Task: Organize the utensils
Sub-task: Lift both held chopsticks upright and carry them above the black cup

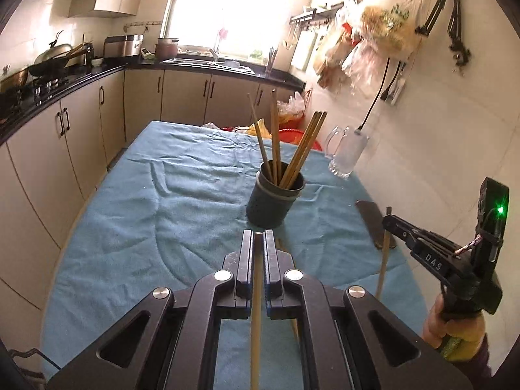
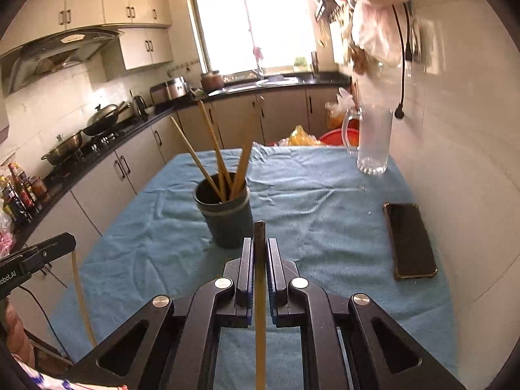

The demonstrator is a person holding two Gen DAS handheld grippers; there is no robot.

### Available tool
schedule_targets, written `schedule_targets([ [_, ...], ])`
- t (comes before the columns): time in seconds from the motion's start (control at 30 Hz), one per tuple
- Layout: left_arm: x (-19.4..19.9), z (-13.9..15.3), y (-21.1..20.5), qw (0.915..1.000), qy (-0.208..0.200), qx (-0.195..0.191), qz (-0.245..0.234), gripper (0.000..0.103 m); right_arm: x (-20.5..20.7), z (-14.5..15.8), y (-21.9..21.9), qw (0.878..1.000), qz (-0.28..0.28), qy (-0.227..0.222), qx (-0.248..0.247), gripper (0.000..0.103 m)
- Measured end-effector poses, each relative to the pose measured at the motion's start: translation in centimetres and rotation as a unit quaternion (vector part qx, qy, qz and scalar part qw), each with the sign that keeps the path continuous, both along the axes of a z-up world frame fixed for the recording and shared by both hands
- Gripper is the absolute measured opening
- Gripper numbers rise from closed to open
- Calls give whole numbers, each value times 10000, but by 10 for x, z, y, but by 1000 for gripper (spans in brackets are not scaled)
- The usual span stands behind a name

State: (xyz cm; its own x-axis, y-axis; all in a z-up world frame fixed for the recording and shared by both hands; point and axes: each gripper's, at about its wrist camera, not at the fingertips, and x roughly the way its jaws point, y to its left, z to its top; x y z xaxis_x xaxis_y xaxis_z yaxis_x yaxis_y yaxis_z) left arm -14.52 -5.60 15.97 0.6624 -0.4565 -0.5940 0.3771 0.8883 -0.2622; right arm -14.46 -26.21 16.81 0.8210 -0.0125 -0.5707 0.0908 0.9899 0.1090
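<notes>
Blown-out window (image 1: 227,9) backlights both views — fisheye edges curve, corners black.

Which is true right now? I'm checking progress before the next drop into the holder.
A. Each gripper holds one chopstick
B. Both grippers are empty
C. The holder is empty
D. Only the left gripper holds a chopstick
A: the left gripper and the right gripper are each shut on a chopstick, with others already standing in the dark holder.
</notes>
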Motion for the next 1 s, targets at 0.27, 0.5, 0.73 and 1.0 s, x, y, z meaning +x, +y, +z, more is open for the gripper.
schedule_targets([
  [0.27,-42,25,7,9987,-502,-118,30,5,-27,16,9,9995,100,-293,-48,7],
  [0.5,-63,43,0,9958,-910,-80,-108,5,-39,23,10,9989,125,-443,-76,7],
  [0.73,-58,54,-6,9945,-1035,-48,-148,5,-41,31,5,9983,113,-562,-29,7],
  [1.0,-36,71,-11,9936,-1119,-46,-147,5,-32,43,-2,9976,67,-682,14,7],
])
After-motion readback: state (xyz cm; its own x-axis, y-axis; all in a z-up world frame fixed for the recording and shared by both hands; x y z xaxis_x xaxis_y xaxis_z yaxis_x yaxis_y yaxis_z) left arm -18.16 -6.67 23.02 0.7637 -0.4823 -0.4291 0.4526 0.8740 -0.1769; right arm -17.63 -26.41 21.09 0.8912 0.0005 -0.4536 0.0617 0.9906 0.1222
